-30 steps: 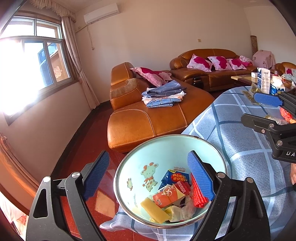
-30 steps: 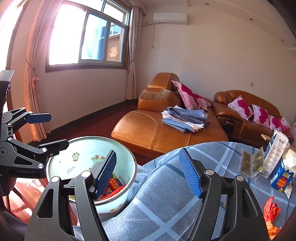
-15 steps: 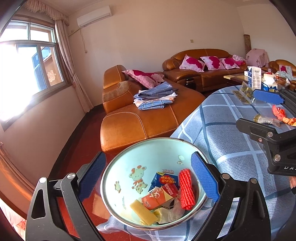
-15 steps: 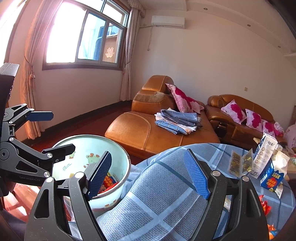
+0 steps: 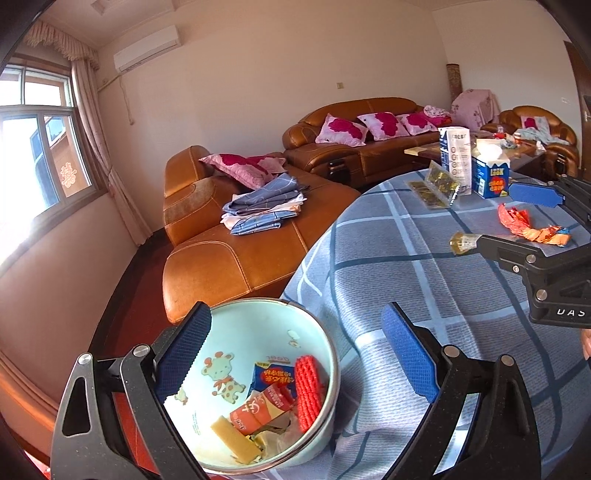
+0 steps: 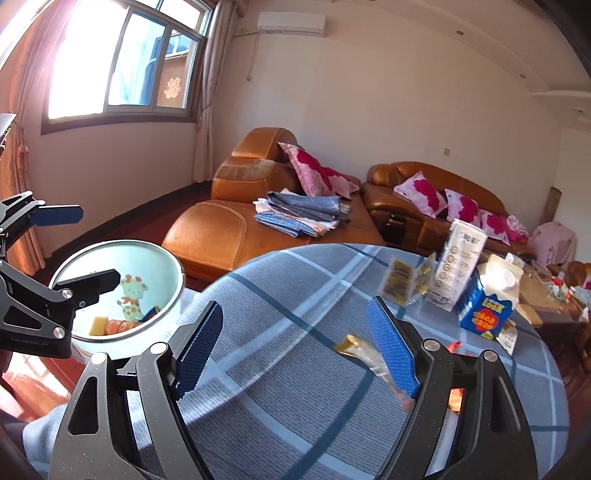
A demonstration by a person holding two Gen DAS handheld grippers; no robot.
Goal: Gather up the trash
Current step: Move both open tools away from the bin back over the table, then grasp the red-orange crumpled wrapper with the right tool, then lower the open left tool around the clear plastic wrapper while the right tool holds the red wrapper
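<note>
Jaws wide and empty on both grippers, the right gripper [image 6: 295,345] now swings from the bowl [image 6: 173,291] toward the gold wrapper [image 6: 356,345], next trash.

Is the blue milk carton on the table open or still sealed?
Open. The blue milk carton's white top is spread apart and crumpled rather than folded into a closed peak. Whether anything remains inside cannot be seen.

I'm in a home living room: beyond my fingers stand tan leather sofas [image 5: 369,147] with pink floral cushions [image 5: 341,129], a curtained window [image 6: 122,62] and a wall air conditioner [image 6: 291,24].
</note>
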